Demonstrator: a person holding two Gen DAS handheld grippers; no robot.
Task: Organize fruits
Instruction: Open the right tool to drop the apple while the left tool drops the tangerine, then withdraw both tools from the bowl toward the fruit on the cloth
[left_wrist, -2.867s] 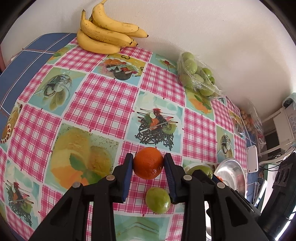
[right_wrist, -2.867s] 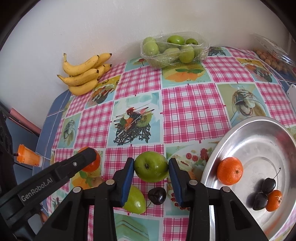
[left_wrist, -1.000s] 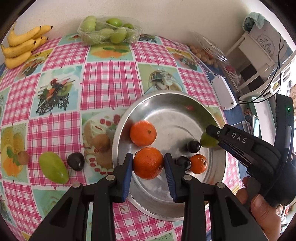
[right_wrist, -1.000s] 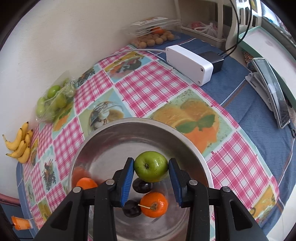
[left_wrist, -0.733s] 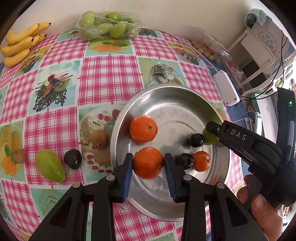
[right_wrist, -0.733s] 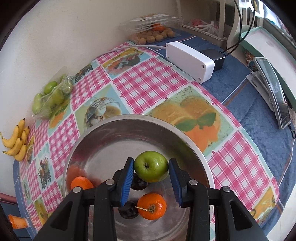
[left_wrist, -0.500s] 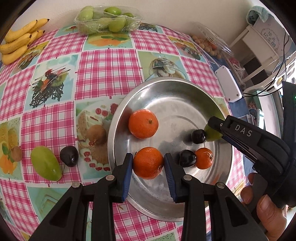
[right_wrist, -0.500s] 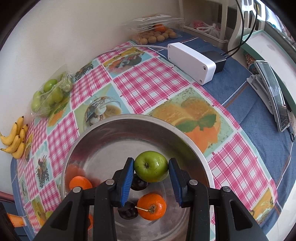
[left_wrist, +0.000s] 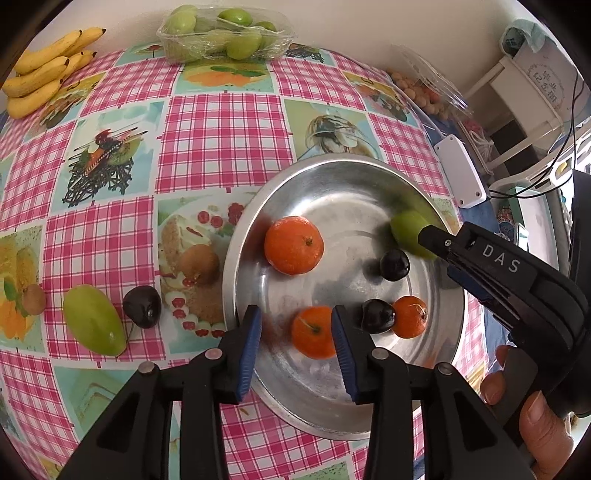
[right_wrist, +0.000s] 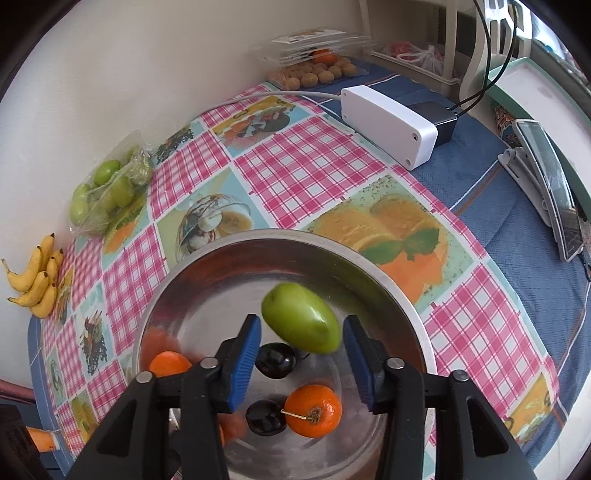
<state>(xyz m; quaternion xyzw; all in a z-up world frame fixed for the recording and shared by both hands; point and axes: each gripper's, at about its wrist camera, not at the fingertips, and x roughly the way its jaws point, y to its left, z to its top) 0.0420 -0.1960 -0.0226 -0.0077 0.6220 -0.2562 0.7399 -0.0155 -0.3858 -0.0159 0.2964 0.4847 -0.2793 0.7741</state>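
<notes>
A steel bowl (left_wrist: 369, 177) (right_wrist: 388, 291) sits on the checked tablecloth. My left gripper (left_wrist: 295, 332) is open above it; an orange (left_wrist: 312, 332) lies loose in the bowl between its fingers. My right gripper (right_wrist: 301, 350) is open; a green apple (right_wrist: 301, 323) (left_wrist: 406, 230), blurred, is free between its fingers over the bowl. The bowl also holds a bigger orange (left_wrist: 293, 245), a small orange (left_wrist: 410, 316) (right_wrist: 314, 410) and two dark cherries (left_wrist: 394, 264) (left_wrist: 377, 316). A green mango (left_wrist: 92, 319) and a cherry (left_wrist: 142, 306) lie on the cloth left of the bowl.
Bananas (left_wrist: 40, 79) and a wrapped tray of green fruit (left_wrist: 225, 35) lie at the far edge by the wall. A white box (right_wrist: 388, 125) with cables, a clear box of small round fruit (right_wrist: 317, 70) and a phone (right_wrist: 554, 184) lie right of the bowl.
Both grippers have opened. The orange has dropped from my left gripper into the bowl. The green apple has left my right gripper's pads and is tipping down.
</notes>
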